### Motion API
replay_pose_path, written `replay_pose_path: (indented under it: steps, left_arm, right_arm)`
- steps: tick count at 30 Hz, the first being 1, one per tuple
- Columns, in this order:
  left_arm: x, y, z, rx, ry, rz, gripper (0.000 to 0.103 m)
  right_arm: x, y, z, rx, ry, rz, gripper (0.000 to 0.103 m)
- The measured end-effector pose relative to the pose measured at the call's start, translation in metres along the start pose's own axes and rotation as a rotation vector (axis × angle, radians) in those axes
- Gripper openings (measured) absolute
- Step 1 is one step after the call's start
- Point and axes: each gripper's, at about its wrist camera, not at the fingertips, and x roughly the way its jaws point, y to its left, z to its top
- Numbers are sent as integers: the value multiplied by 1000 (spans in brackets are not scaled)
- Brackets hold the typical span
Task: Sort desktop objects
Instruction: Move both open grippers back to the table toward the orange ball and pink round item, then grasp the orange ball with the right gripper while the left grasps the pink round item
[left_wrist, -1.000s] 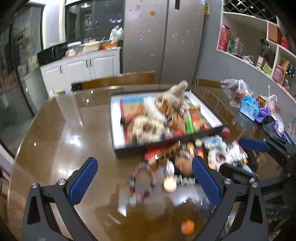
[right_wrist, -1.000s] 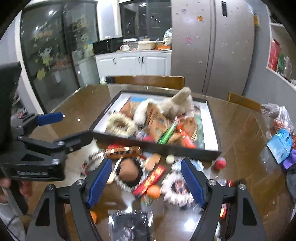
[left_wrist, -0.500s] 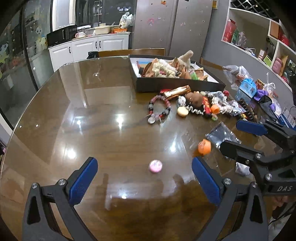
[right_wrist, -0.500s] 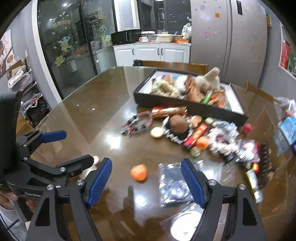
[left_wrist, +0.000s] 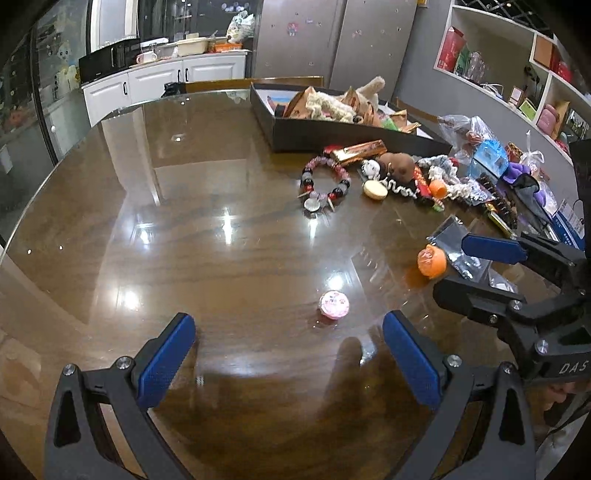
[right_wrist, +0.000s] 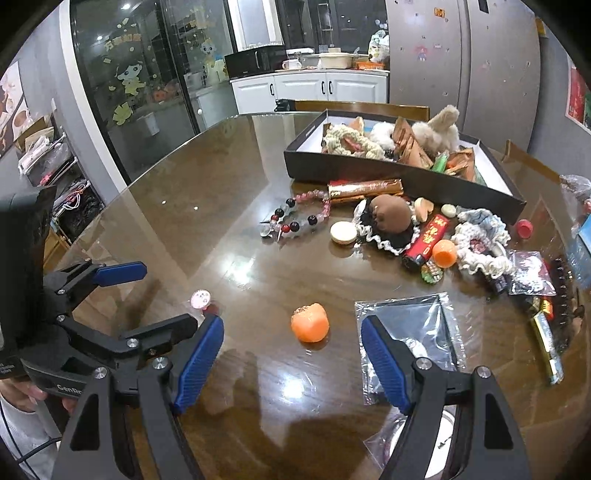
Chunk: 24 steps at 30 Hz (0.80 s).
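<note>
A black box (left_wrist: 332, 134) full of toys and snacks stands at the table's far side; it also shows in the right wrist view (right_wrist: 399, 177). Loose items lie before it: a bead bracelet (left_wrist: 325, 181), a brown plush ball (right_wrist: 391, 214), a red packet (right_wrist: 428, 238). A small pink round cup (left_wrist: 334, 303) lies just ahead of my open, empty left gripper (left_wrist: 291, 354). An orange ball (right_wrist: 309, 322) lies just ahead of my open, empty right gripper (right_wrist: 293, 363), with a clear plastic bag (right_wrist: 406, 321) to its right.
The round glossy brown table (left_wrist: 147, 229) has its left half bare. Bags and packets (left_wrist: 491, 155) crowd the right edge. Wooden chairs (right_wrist: 362, 107) stand behind the box. Shelves, a fridge and kitchen cabinets line the walls.
Both grippers have pulled back from the box toward the table's near edge and stayed open. The pink cup and orange ball now lie close in front of them.
</note>
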Motion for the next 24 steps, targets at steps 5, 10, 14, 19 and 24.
replay_pose_path:
  steps: [5, 10, 14, 19, 24]
  left_arm:
    - [4, 0, 4, 19, 8, 14, 101]
    - [9, -1, 7, 50, 24, 48, 101]
    - [12, -1, 8, 75, 33, 61, 101]
    - [13, 0, 9, 88, 34, 56, 100]
    - [13, -3, 8, 123, 35, 50, 95]
  right_arm:
    - [9, -2, -1, 16, 21, 2, 79]
    - [16, -5, -1, 42, 29, -2, 79]
    - [21, -5, -3, 58, 41, -6, 79]
    - [23, -6, -3, 63, 40, 3, 79]
    - [26, -5, -1, 50, 46, -1, 79]
